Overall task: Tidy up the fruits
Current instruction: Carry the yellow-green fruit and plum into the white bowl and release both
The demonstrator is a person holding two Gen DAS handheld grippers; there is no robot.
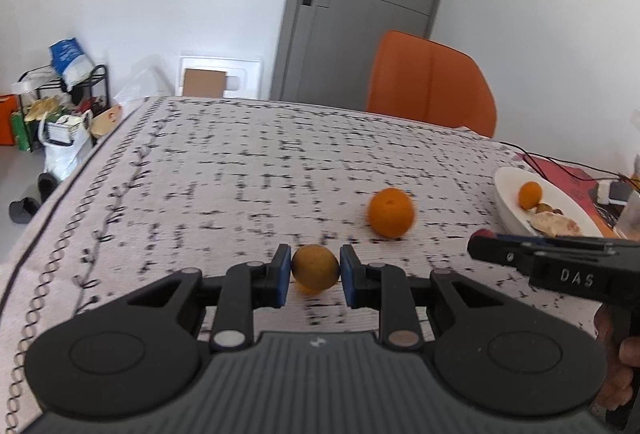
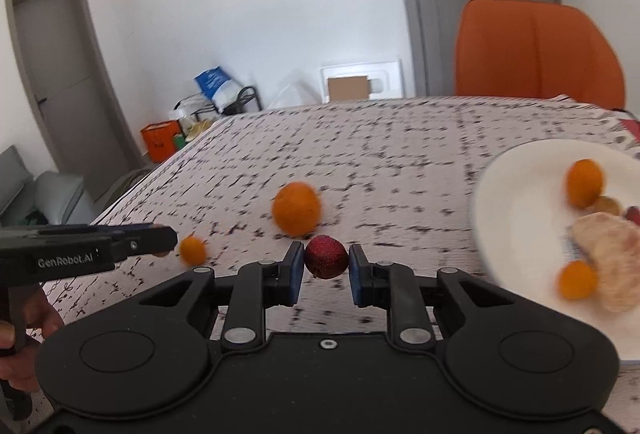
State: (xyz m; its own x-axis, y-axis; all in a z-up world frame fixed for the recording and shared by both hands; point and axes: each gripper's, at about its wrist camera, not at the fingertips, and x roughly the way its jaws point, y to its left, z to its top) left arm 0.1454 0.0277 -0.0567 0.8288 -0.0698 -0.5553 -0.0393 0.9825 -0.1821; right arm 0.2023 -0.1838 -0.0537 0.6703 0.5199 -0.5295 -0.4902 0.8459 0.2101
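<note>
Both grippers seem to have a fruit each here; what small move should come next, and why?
Probably carry the right gripper, shut on the red fruit, rightward over the white plate and release: fruit is already gathered there, and the plate lies close on its right.

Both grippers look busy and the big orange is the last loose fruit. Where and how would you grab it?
Take the large orange across its widest middle, coming level from the near side, since it is round, sits alone on the tablecloth with space on both flanks, and its dimpled end faces up. The jaws need to open wide.
</note>
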